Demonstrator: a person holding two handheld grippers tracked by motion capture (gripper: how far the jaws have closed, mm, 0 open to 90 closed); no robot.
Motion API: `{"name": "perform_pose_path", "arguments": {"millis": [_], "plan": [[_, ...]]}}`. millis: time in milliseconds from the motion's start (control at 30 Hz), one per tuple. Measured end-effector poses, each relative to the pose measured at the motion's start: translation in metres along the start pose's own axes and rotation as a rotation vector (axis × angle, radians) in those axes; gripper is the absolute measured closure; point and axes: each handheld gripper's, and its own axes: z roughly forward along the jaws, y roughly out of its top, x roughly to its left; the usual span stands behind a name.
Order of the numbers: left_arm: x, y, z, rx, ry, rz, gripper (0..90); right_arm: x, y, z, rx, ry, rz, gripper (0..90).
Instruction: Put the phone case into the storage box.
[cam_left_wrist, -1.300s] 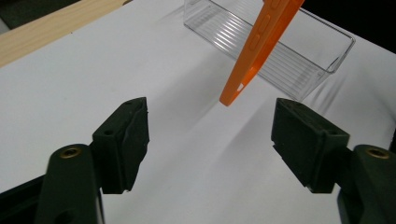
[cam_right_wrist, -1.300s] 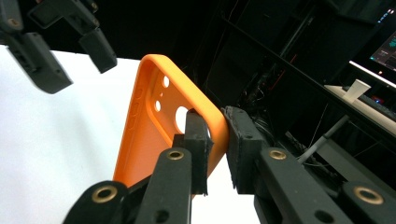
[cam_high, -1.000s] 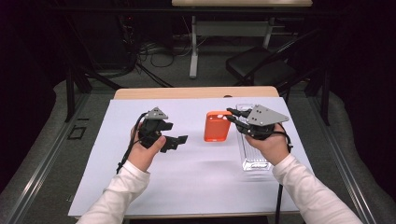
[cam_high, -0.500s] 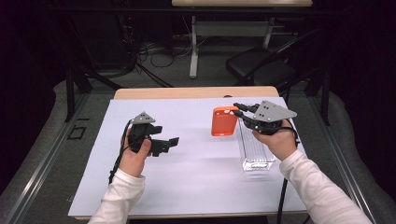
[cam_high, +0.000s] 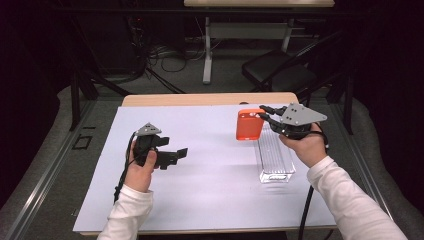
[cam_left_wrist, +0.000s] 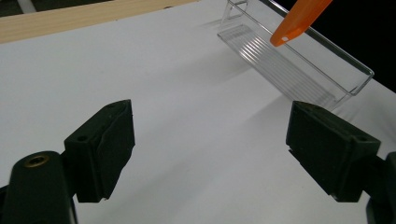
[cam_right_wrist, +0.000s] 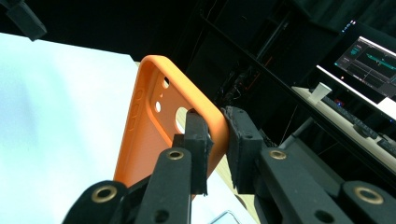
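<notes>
An orange phone case (cam_high: 248, 125) hangs in the air over the white sheet, next to the far end of a clear plastic tray (cam_high: 275, 155). My right gripper (cam_high: 262, 116) is shut on the case's edge; in the right gripper view the pads (cam_right_wrist: 198, 135) pinch the case (cam_right_wrist: 149, 140) near its camera cut-out. My left gripper (cam_high: 176, 155) sits low over the sheet at the left, open and empty; its jaws have just been opening. In the left gripper view, a corner of the case (cam_left_wrist: 299, 21) shows above the tray (cam_left_wrist: 299, 65).
A white sheet (cam_high: 210, 190) covers most of the wooden table (cam_high: 200, 99). A black chair (cam_high: 280, 75) and table legs stand on the floor beyond. The right gripper view shows a monitor (cam_right_wrist: 369, 60) and a paper cup (cam_right_wrist: 321, 92) on a desk.
My right gripper has carried the orange case up and to the right, toward the tray's far end. My left hand has drawn away to the left, and its jaws stand a little wider.
</notes>
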Motion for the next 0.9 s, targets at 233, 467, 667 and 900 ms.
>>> {"name": "perform_pose_path", "arguments": {"millis": [233, 467, 667, 900], "plan": [[0.005, -0.003, -0.004, -0.005, 0.003, -0.011, 15.6, -0.012, -0.003, 0.001, 0.009, -0.023, -0.006, 79.9], [0.009, -0.007, -0.004, 0.004, 0.014, -0.006, 15.6, -0.026, -0.004, 0.003, 0.041, -0.050, -0.030, 79.9], [0.010, -0.007, -0.005, 0.000, -0.002, -0.010, 15.6, -0.037, -0.004, 0.008, 0.057, -0.074, -0.034, 79.9], [0.012, -0.009, -0.005, 0.011, -0.002, -0.008, 15.6, -0.052, -0.006, 0.011, 0.083, -0.106, -0.042, 79.9]]}}
